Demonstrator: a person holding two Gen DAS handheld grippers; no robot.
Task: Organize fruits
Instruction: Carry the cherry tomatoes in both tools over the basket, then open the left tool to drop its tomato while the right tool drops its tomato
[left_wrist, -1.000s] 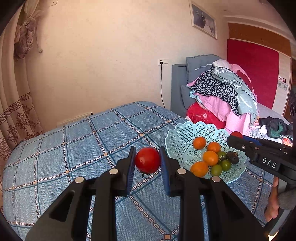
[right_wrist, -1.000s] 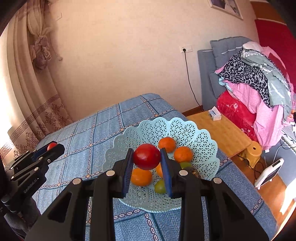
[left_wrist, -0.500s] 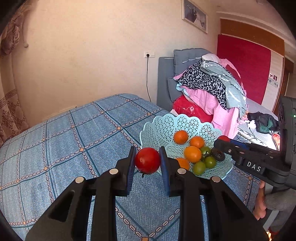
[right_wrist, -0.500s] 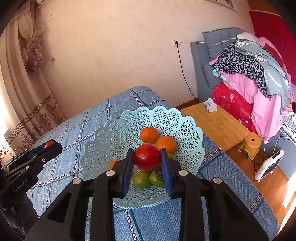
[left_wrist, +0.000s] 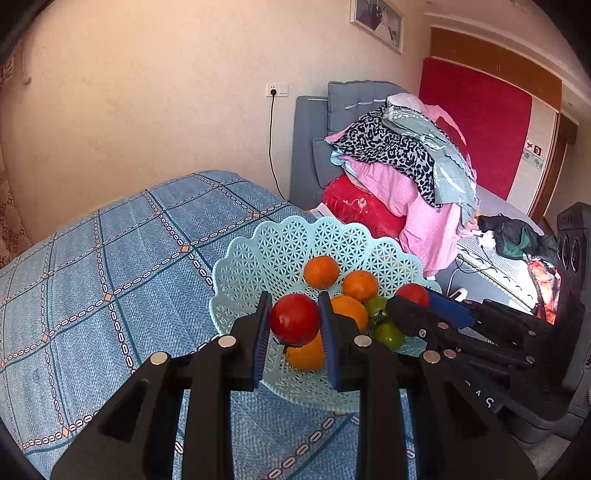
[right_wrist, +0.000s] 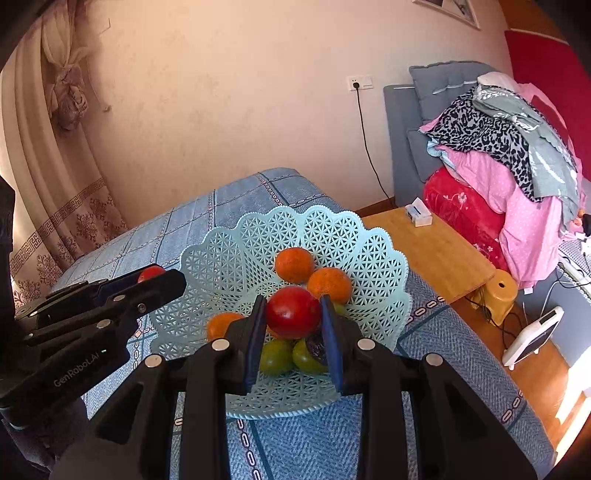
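Nearest the lens in each wrist view, a red fruit sits pinched between the blue pads: the left gripper (left_wrist: 294, 325) is clamped on one red tomato (left_wrist: 294, 319), and the right gripper (right_wrist: 293, 318) is clamped on a second red tomato (right_wrist: 293, 312)

Over the last second both grippers have closed in on the pale blue basket (right_wrist: 258, 236). The left one, which was out over the bare blue bedspread (left_wrist: 110, 258) with the basket well off to its right, now has the basket's near rim directly beneath and ahead of its fingers. The right one has dropped lower over the basket's middle, and its fruit hangs just above the heap

Just beyond the right gripper's tips lie two green fruits (right_wrist: 277, 356) and a dark one (right_wrist: 316, 349); farther ahead are the oranges (right_wrist: 294, 264), with another at its left

Judging by this, both fruits are near release into the basket, the right one first; the left likely needs a little more reach forward

Beyond the basket stand a wooden side table (right_wrist: 428, 240) and a clothes pile (right_wrist: 517, 166)
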